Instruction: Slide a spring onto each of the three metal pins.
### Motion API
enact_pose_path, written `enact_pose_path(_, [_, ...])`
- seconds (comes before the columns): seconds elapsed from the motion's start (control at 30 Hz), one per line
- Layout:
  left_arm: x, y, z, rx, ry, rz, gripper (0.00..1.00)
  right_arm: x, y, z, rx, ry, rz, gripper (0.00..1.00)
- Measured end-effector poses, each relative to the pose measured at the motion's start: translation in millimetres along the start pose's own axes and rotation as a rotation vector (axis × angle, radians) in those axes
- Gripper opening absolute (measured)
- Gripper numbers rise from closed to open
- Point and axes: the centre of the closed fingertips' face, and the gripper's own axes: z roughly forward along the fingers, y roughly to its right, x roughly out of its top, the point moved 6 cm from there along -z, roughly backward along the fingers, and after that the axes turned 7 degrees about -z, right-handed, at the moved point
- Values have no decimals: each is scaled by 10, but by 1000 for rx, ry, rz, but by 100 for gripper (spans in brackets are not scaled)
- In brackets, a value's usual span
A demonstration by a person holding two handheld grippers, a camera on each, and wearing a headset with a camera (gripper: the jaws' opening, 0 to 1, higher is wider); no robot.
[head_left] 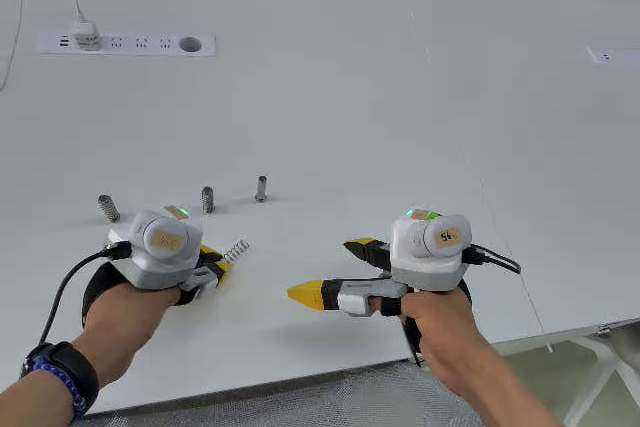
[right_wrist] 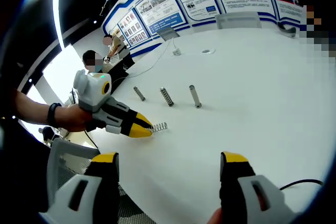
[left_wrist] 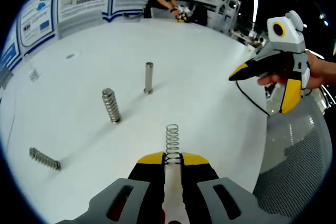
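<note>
White power strip [head_left: 126, 44] far back on white tabletop [head_left: 400, 127]. Three short metal pins in row: right pin [head_left: 261, 188] bare, middle pin [head_left: 208, 199] and left pin [head_left: 108, 208] spring-wrapped, left one's core unclear. Left gripper [head_left: 222, 262] jaws clamp small steel coil spring [head_left: 236, 250] near row. Right gripper [head_left: 335, 269] jaws apart, empty.

The left gripper [head_left: 220, 263] (a wristband [head_left: 62, 365] on that arm) has its jaws pinched on a spring [head_left: 237, 250]. The right gripper [head_left: 330, 269] has its jaws spread wide, tips pointing left.
</note>
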Motion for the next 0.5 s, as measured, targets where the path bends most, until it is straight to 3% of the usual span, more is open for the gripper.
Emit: enact_pose_path(0.5, [-106,-67,-324,-9,17,26,10,93,-121,169,57,11,12,76])
